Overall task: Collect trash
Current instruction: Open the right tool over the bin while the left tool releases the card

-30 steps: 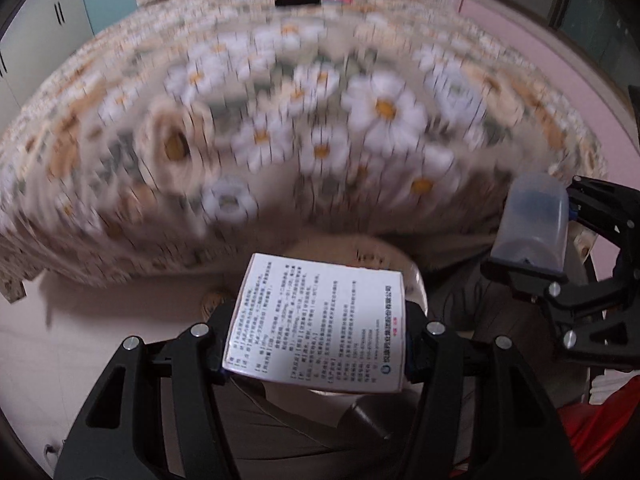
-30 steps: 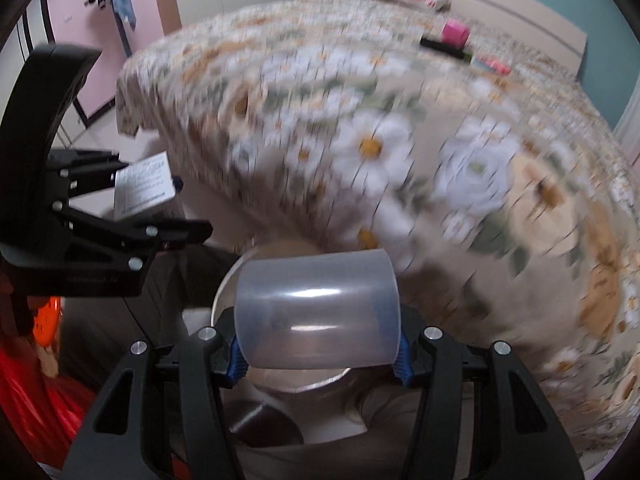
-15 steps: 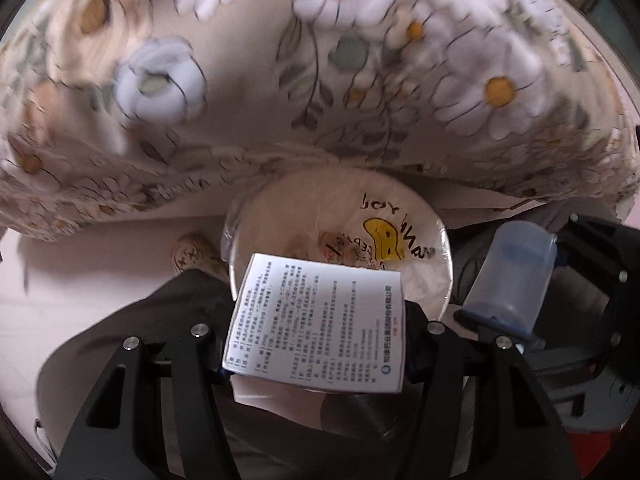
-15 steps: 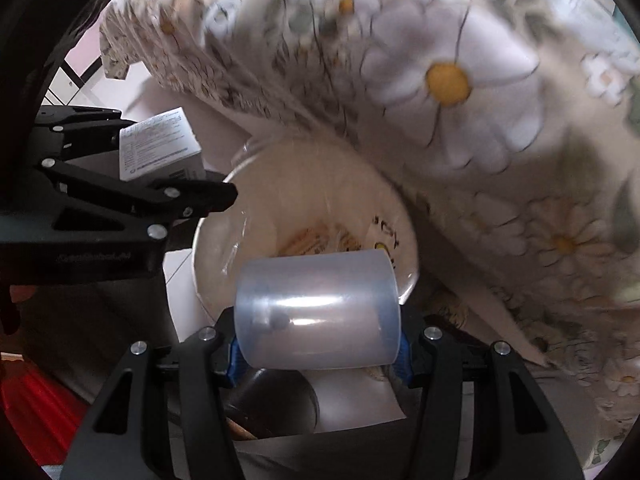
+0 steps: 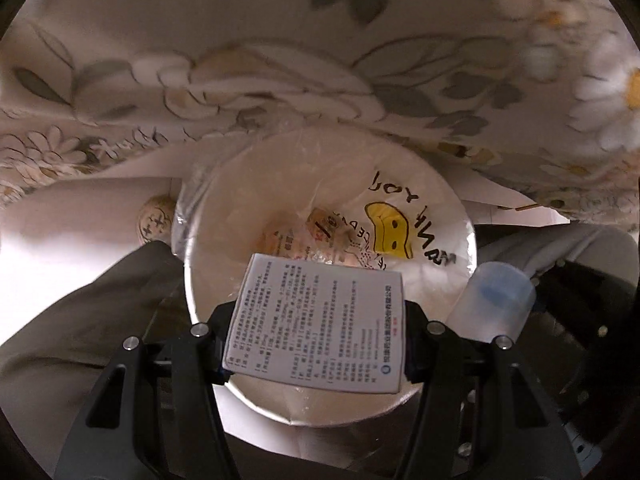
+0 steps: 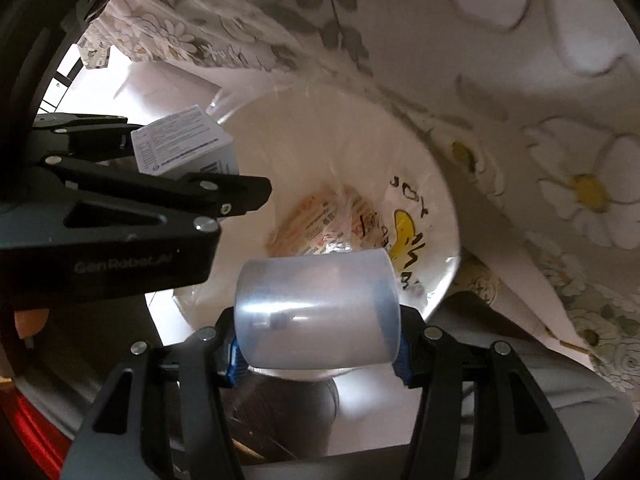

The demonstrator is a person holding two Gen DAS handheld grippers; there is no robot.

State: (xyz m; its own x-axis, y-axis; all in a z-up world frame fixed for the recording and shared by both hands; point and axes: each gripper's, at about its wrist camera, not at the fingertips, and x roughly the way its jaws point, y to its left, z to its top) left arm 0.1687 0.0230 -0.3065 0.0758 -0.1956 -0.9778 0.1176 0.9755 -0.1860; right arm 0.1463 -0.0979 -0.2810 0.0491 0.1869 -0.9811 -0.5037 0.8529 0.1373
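My left gripper [image 5: 316, 336] is shut on a white printed carton [image 5: 316, 324] and points down over a round white bin [image 5: 468, 232] lined with a clear bag. My right gripper [image 6: 318, 334] is shut on a translucent plastic cup [image 6: 316, 312] lying sideways, held just above the same bin [image 6: 448, 200]. The cup [image 5: 494, 300] shows at the right of the left wrist view, and the carton [image 6: 182, 144] with the left gripper [image 6: 192, 160] at the left of the right wrist view. Crumpled wrappers [image 6: 320, 224] lie at the bin's bottom, and the liner bears a yellow smiley print [image 5: 388, 228].
A floral bedspread [image 5: 280, 60] hangs over the bed edge right behind the bin. Pale floor [image 5: 60, 232] lies to the left, with a small round printed thing [image 5: 154, 220] beside the bin. Grey trouser fabric [image 5: 80, 320] of a person fills the lower left.
Both grippers have come down from bed height and tipped downward, so the bin mouth now fills both views. Carton and cup stay gripped as before.
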